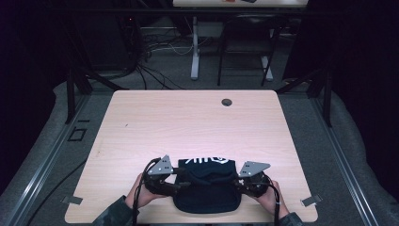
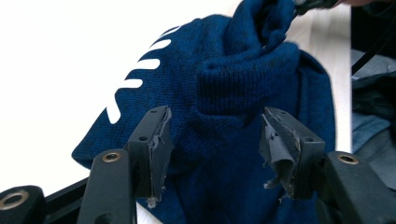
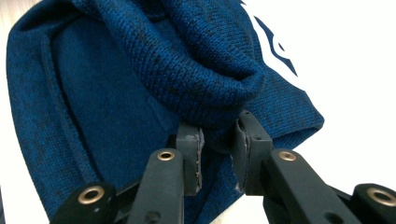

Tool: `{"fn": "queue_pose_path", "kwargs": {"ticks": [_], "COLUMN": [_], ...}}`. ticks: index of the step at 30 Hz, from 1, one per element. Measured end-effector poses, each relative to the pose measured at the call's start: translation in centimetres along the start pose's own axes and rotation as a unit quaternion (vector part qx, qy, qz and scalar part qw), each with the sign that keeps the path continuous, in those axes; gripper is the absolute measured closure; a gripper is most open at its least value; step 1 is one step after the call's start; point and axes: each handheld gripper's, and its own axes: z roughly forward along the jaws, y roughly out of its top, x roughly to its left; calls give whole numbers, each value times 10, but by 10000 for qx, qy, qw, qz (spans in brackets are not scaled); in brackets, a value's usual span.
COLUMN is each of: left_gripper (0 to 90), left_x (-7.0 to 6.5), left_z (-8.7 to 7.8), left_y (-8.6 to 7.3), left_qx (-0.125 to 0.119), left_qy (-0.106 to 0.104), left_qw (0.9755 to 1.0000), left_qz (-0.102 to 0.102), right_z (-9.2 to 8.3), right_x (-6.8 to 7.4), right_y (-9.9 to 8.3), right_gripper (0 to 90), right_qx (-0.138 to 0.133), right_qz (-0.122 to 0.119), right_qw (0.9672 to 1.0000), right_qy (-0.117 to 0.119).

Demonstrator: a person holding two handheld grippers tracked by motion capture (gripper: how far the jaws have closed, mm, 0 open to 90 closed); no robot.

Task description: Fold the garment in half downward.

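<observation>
garment: dark blue knit garment (image 1: 207, 186) with white print, at the desk's (image 1: 188, 122) near edge, roughly centred, bunched in the middle
left gripper (image 2: 215, 140): jaws wide apart, straddling a raised fold, pads not touching it
right gripper (image 3: 217, 140): jaws narrow, pinching a thick fold, probably the cuff or hem
far edge: round cable hole (image 1: 227, 102)

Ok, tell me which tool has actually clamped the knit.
The right tool: its jaws pinch a fold of the blue knit. The left tool stands wide open around the cloth.
</observation>
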Motion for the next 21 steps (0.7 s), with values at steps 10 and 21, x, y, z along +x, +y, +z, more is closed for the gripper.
{"fn": "queue_pose_path", "kwargs": {"ticks": [10, 21], "left_gripper": [382, 367], "left_x": [3, 4], "left_z": [-11, 22], "left_y": [4, 9], "left_qx": [-535, -198], "left_qy": [478, 727], "left_qw": [9969, 9969], "left_qz": [-332, -239], "right_z": [2, 3], "right_x": [4, 9], "right_y": [-3, -8], "right_gripper": [734, 726], "right_qx": [111, 226], "right_qz": [-50, -121], "right_qw": [9999, 9997], "right_qy": [25, 5]}}
